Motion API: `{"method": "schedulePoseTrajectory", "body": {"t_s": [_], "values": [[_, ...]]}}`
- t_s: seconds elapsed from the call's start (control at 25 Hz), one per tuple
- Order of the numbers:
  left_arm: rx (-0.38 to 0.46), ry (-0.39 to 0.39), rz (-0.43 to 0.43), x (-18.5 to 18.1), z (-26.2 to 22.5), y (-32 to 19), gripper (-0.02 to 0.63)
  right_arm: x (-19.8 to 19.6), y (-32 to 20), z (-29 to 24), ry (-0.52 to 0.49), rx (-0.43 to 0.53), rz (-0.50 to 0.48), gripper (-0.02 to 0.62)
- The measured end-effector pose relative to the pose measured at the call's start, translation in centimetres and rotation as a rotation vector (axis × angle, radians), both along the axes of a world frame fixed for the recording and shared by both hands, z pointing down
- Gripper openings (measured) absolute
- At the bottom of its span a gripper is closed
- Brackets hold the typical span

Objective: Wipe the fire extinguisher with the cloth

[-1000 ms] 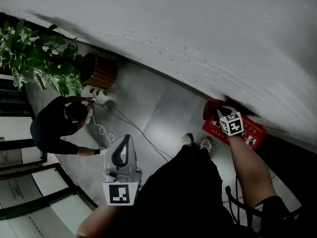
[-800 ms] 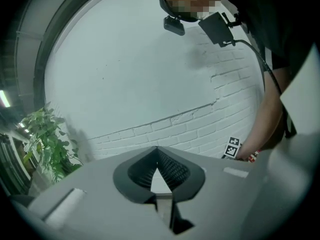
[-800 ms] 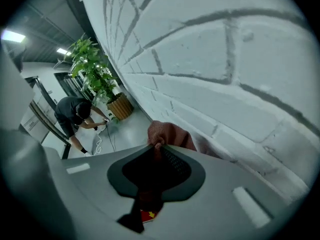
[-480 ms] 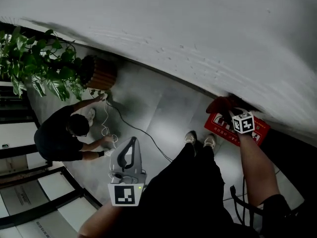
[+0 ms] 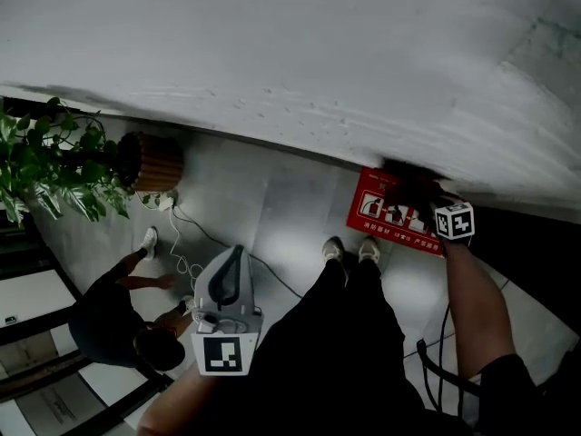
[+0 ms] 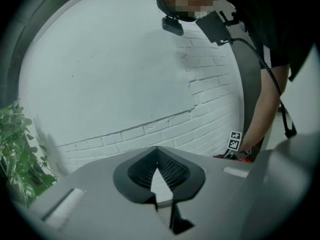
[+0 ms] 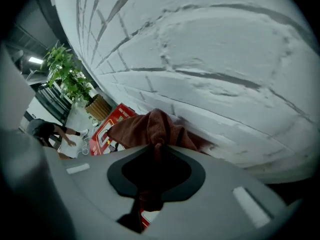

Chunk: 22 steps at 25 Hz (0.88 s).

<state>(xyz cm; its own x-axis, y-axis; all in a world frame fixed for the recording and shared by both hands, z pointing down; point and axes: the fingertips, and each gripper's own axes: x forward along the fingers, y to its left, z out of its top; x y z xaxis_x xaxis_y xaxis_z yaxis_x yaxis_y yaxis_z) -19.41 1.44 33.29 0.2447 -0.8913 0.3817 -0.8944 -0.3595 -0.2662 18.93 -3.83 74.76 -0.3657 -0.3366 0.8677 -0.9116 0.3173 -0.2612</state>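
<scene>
A red fire extinguisher box (image 5: 392, 213) with white pictograms lies on the floor against the white brick wall (image 5: 318, 62). It also shows in the right gripper view (image 7: 106, 129). I cannot make out the extinguisher itself. My right gripper (image 5: 425, 200) hangs over the box's wall end, shut on a bunched brown-red cloth (image 7: 150, 126). The cloth (image 5: 410, 187) drapes just in front of the wall. My left gripper (image 5: 231, 254) is at the lower left, far from the box. Its jaws (image 6: 157, 150) meet at the tips with nothing between them.
A leafy plant (image 5: 50, 166) in a ribbed brown pot (image 5: 151, 162) stands at the left by the wall. A person (image 5: 123, 321) crouches on the grey floor beside a white cable (image 5: 182, 248). My own shoes (image 5: 349, 248) stand next to the box.
My right gripper has carried the cloth rightward to the wall end of the red box. The left gripper drifted slightly. The crouching person has shifted toward the lower left of the view.
</scene>
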Motion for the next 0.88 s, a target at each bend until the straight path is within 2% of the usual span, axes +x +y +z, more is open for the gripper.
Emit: {"method": "schedulePoseTrajectory", "body": {"t_s": [0.2,0.36,0.76,0.88], "values": [[-0.016,0.013,0.032,1.4,0.7,0.0,0.0,5.1,2.2,0.0,0.038,-0.008,0.082,0.044],[-0.014,0.018,0.024,1.6,0.6,0.3,0.0,7.8,3.5,0.0,0.066,-0.021,0.108,0.044],[0.023,0.051,-0.028,0.9,0.1,0.6,0.0,10.1,6.5,0.2,0.159,-0.075,0.149,0.044],[0.038,0.062,-0.052,0.6,0.0,0.4,0.0,10.0,6.9,0.2,0.144,-0.088,0.188,0.044]]}}
